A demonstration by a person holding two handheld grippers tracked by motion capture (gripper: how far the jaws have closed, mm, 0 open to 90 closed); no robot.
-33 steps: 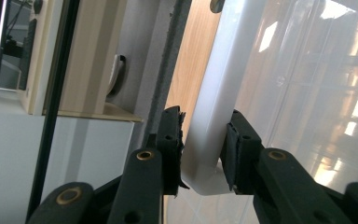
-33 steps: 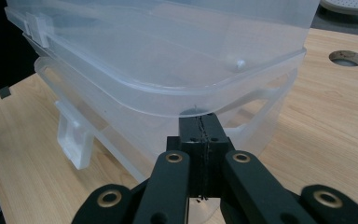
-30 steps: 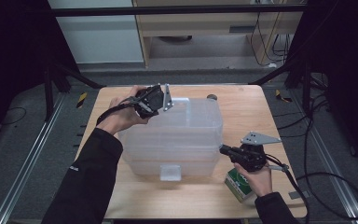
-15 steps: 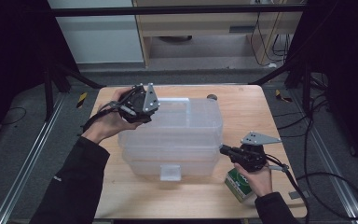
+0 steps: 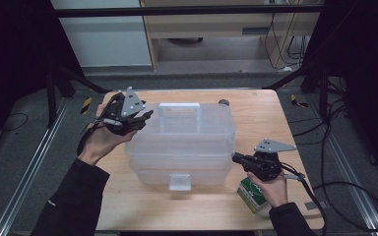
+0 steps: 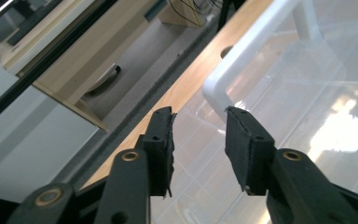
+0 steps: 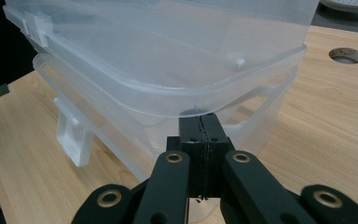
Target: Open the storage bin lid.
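The left claw (image 5: 145,117) has drawn back from over the clear plastic box (image 5: 182,142) toward the tabletop's nine o'clock edge since a second ago, and now hovers off the box's upper-left corner. Its jaws have just been closing and stand partly apart with nothing between them; in the left gripper view the left claw (image 6: 199,126) points at the corner of the white handle (image 6: 242,56) on the lid. The box sits at the middle of the wooden tabletop (image 5: 256,113), its front latch (image 5: 179,181) facing six o'clock. At the box's four o'clock corner the right claw (image 5: 236,158) has kept its place, jaws pressed fully together and empty. In the right gripper view the right claw (image 7: 200,122) has its tips just under the overhanging lid rim (image 7: 242,77), close to the box wall. A green carton (image 5: 252,194) lies beneath the right hand (image 5: 270,189), near the tabletop's five o'clock edge.
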